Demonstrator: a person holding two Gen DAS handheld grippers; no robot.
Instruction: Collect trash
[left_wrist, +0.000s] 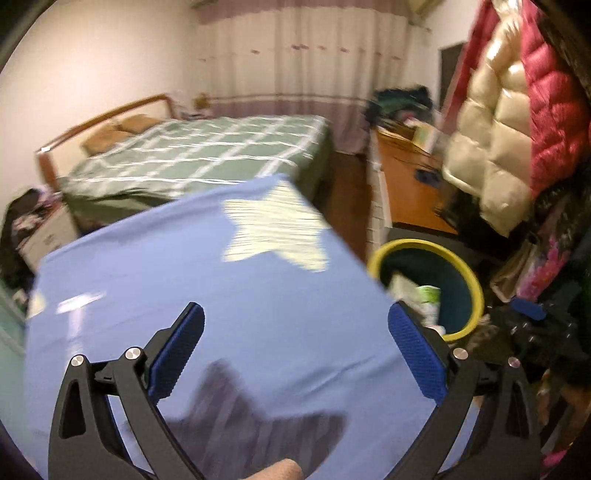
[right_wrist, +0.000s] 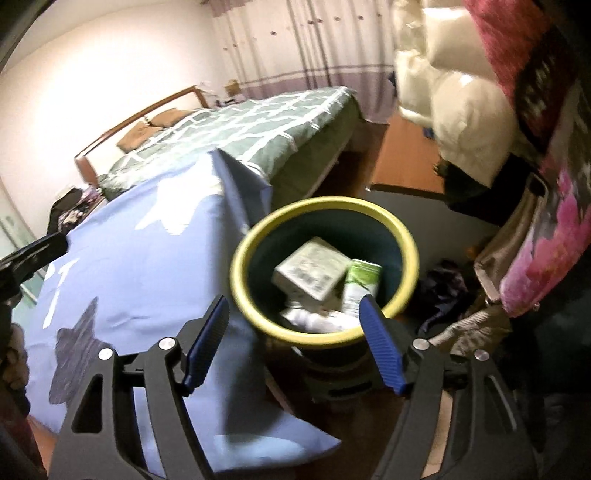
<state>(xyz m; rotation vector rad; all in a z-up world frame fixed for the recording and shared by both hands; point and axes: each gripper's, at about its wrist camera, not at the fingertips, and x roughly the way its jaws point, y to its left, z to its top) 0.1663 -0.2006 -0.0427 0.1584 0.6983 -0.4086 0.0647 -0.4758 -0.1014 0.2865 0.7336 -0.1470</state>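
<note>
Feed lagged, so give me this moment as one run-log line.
left gripper: open, empty, over blue sheet | right gripper: open, empty, above bin | bin: holds box, carton

Dim warm indoor light — motion blur, fisheye edges dark.

1 bin (right_wrist: 325, 334) w/ 2 cartons (right_wrist: 312, 273), 1 bed (left_wrist: 207, 155), 2 hand-held grippers (right_wrist: 291, 343).

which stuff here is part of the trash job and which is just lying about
Part of the job:
- yellow-rimmed bin
- white carton in it
- green-and-white packet in it

Just lying about:
- blue star cloth
- green bed
- puffy jackets
- orange desk
</note>
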